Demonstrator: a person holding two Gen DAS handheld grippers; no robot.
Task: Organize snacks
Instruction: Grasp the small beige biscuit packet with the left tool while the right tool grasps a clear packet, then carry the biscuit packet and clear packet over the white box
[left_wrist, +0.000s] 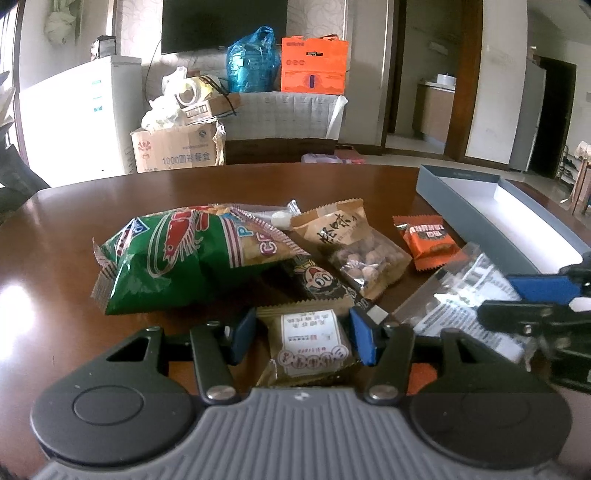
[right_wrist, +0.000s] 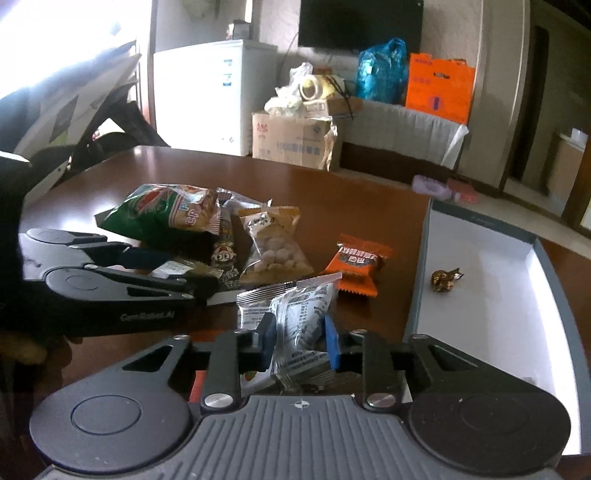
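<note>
Right gripper (right_wrist: 300, 341) closed narrow on a clear crinkly plastic packet with black print (right_wrist: 295, 332), blue pads pressing its two sides, packet's crimped far end lying on the dark brown wooden desk (right_wrist: 362, 192). Packet's long axis running straight ahead of the gripper, along its fingers.

Open grey cardboard box with a white inside (right_wrist: 480, 266) lying just to the right of this gripper and a little ahead, its near long wall alongside the gripper's right finger. Only a small gold-brown foil sweet (right_wrist: 446, 280) inside, ahead and to the right. Judged: a short lift and a sideways carry to the right over that wall, the packet's length already roughly in line with the box's length. Box on the right gripper's side, the left one well apart from it.

Left gripper (left_wrist: 303, 339) about half open around a small tan paper-wrapped cake with a white label (left_wrist: 308, 345); right pad touching the wrapper, left pad looking just clear of it, so grip not certain. Ahead of it, touching or overlapping: a puffy green crisp bag with a red prawn (left_wrist: 166, 258), a tan pouch of round nuts (left_wrist: 354, 251), and further to the right a small orange wrapped bar (left_wrist: 428, 240).
</note>
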